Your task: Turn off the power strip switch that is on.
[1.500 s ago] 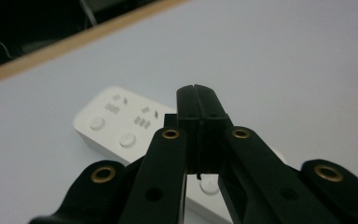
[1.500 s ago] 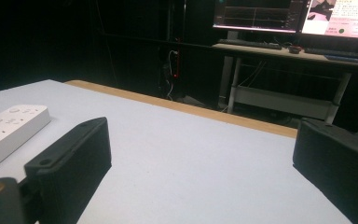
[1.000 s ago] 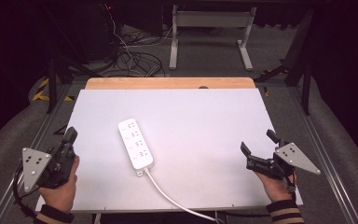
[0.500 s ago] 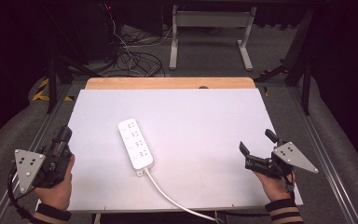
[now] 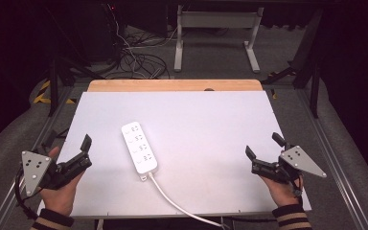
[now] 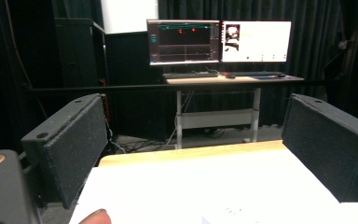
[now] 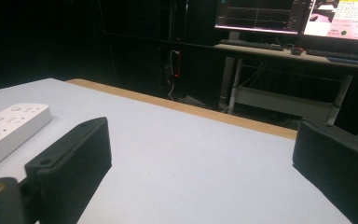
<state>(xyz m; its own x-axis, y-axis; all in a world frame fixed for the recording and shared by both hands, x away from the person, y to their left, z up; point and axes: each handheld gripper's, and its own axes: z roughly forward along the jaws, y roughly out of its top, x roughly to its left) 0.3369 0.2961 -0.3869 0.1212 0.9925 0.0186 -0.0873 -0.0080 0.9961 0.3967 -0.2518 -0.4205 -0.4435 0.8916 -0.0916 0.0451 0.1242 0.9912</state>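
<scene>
Power strip (image 5: 139, 149) lies mid-table, untouched. Left gripper (image 5: 73, 154) has just been opening, nothing between; right gripper (image 5: 264, 152) spread, empty. Risk: trailing cord (image 5: 175, 201) (plug end probably off-table) dragging during a lift.

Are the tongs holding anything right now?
No. The left tongs have just been opening, with nothing between them. The right tongs are open and empty too. The power strip lies untouched on the table.

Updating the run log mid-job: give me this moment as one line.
left claw: just opened, nothing between jaws | right claw: open, holding nothing | power strip: flat mid-table, untouched, cord trailing to near edge
</scene>
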